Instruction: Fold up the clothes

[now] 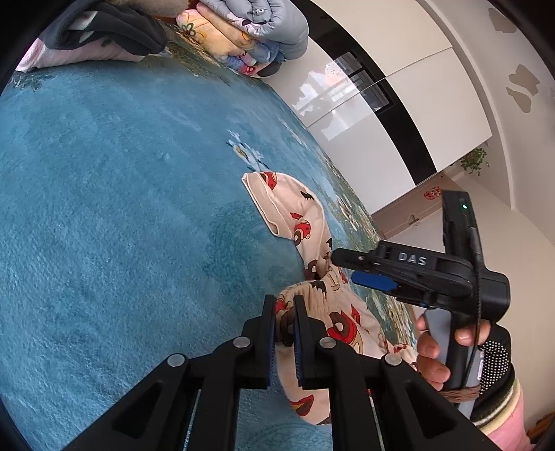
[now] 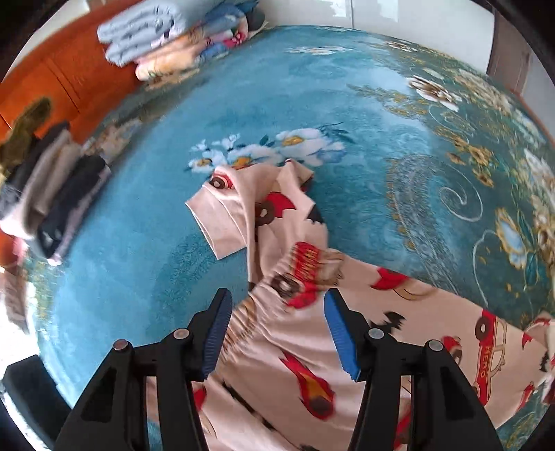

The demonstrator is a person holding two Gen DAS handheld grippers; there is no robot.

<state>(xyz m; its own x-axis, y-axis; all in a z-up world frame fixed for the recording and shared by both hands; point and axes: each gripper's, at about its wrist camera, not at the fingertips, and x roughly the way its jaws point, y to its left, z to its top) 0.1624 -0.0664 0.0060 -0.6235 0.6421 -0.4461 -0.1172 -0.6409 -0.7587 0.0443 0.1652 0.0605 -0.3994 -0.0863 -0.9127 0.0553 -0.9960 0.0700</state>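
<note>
The pajama pants (image 2: 277, 263) lay crumpled and twisted on the blue bedspread (image 2: 138, 243), one leg trailing toward the flower print, so no neat fold showed on them, though stacks of folded clothes (image 2: 52, 194) sat at the bed's edge. The left gripper (image 1: 284, 322) was pinching a bunch of the gathered waistband, while the right gripper (image 2: 275, 322) hovered spread wide over the same band, holding nothing. The cloth was pale peach, printed with red cars and doughnuts.

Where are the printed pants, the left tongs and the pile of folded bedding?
printed pants (image 2: 305, 274), right wrist view, gathered waistband.
left tongs (image 1: 285, 324), left wrist view, shut on pants.
pile of folded bedding (image 1: 249, 31), left wrist view, grey top layer.
</note>
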